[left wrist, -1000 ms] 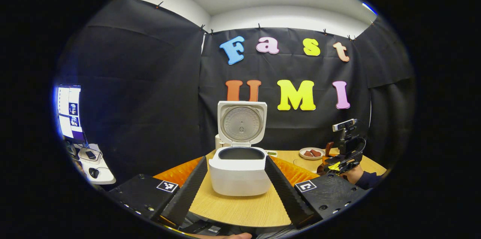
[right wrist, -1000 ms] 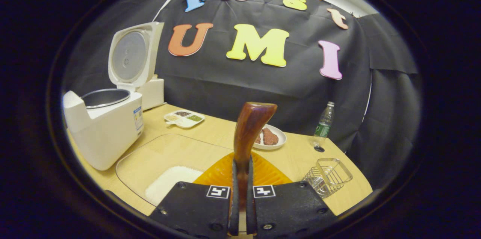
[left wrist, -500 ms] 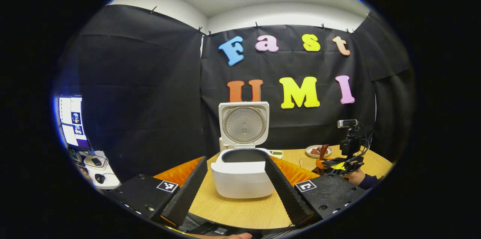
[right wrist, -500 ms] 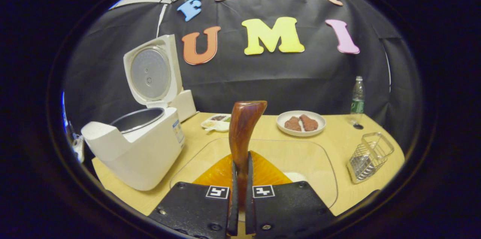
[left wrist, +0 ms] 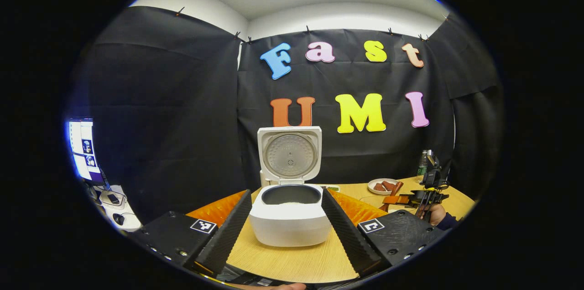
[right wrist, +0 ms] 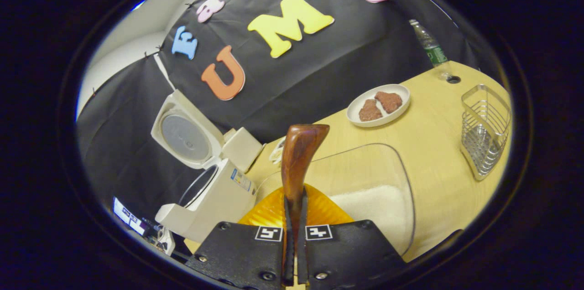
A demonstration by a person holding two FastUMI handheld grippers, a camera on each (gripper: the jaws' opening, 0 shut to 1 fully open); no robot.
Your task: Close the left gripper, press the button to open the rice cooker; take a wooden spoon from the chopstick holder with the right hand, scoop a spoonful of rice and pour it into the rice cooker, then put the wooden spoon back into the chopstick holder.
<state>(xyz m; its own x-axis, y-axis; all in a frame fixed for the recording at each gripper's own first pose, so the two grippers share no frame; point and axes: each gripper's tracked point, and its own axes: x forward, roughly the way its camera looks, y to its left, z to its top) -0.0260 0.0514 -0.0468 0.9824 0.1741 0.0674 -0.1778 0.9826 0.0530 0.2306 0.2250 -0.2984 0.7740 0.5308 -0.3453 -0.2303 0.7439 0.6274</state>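
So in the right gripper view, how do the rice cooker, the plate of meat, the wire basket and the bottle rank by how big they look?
1. rice cooker
2. wire basket and plate of meat: look much alike, so unranked
3. bottle, though it stands farthest back, which shrinks it

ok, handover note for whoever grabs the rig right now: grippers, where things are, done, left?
Left gripper: open, empty, facing the rice cooker.
Right gripper: shut on the wooden spoon, tilted above the clear rice tray.
Chopstick holder: at the table's right side, empty.
Done: cooker lid open, spoon taken; some rice already shows in the pot.
Left: whether another scoop is needed I cannot tell; return the spoon to the holder.
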